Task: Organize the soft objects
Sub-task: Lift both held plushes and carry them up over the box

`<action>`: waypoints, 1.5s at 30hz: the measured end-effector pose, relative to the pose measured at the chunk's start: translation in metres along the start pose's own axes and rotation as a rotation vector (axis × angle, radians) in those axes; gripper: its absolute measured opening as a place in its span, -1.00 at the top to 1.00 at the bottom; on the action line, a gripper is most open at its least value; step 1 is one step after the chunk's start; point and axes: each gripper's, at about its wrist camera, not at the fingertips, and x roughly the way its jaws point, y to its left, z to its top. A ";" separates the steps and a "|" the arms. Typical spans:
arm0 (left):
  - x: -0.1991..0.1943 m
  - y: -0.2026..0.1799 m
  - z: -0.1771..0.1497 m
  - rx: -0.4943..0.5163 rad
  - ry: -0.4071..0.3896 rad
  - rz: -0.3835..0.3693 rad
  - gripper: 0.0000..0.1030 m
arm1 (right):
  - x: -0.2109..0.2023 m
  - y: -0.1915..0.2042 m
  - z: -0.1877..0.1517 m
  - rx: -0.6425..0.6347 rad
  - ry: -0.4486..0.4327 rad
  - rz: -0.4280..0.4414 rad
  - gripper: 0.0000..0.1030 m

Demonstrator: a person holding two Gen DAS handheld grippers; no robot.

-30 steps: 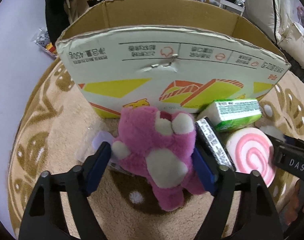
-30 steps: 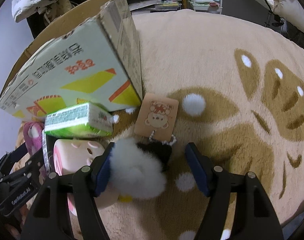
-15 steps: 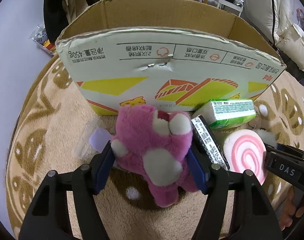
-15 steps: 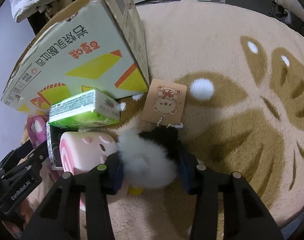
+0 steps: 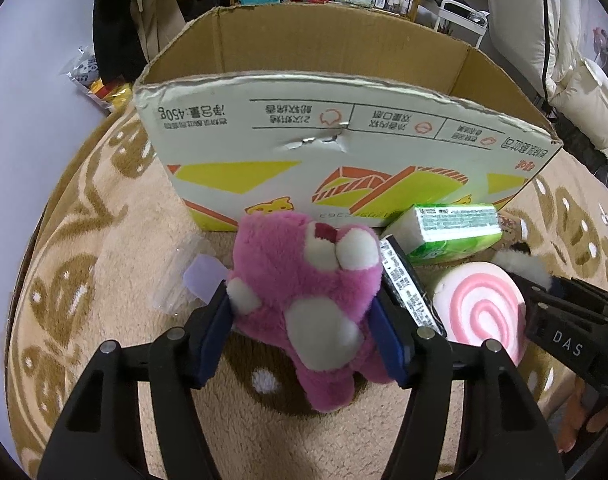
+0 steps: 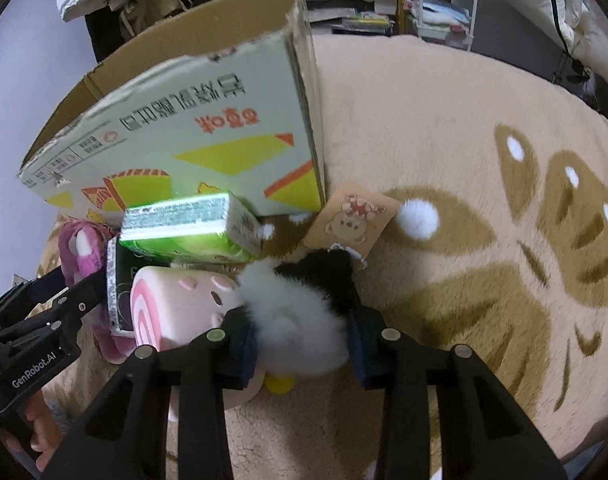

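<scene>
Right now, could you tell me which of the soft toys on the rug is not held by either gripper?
The pink-and-white swirl roll plush, lying free between the pink bear in the left gripper and the white fluffy toy in the right gripper.

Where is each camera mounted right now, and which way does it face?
Left wrist: on the left gripper, looking steeply down past its fingers, which pinch the pink bear; the cardboard box is behind it, the other gripper at right.
Right wrist: on the right gripper, also looking steeply down, fingers shut on the white fluffy toy; the other gripper and a hand at left.
Shared: the box, green pack, pink swirl toy, rug.
</scene>
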 end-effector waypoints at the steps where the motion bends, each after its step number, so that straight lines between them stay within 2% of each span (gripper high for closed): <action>1: -0.001 -0.001 0.000 0.004 -0.003 0.006 -0.23 | -0.002 0.001 0.000 -0.003 -0.006 0.006 0.25; 11: -0.014 -0.003 -0.002 -0.006 -0.052 -0.024 -0.23 | -0.030 0.002 0.000 -0.046 -0.111 0.036 0.25; 16: -0.025 -0.005 -0.002 0.004 -0.096 0.006 -0.23 | -0.050 0.000 0.006 -0.046 -0.193 0.068 0.25; 24: -0.062 -0.007 -0.003 0.012 -0.263 0.040 -0.23 | -0.080 0.006 0.011 -0.085 -0.322 0.157 0.25; 30: -0.090 -0.010 -0.004 0.038 -0.377 0.133 -0.24 | -0.105 0.017 0.013 -0.130 -0.435 0.196 0.25; 36: -0.113 -0.004 0.001 0.011 -0.465 0.133 -0.24 | -0.121 0.020 0.020 -0.143 -0.517 0.208 0.25; 45: -0.135 -0.002 0.019 0.027 -0.579 0.130 -0.24 | -0.137 0.020 0.045 -0.161 -0.588 0.233 0.25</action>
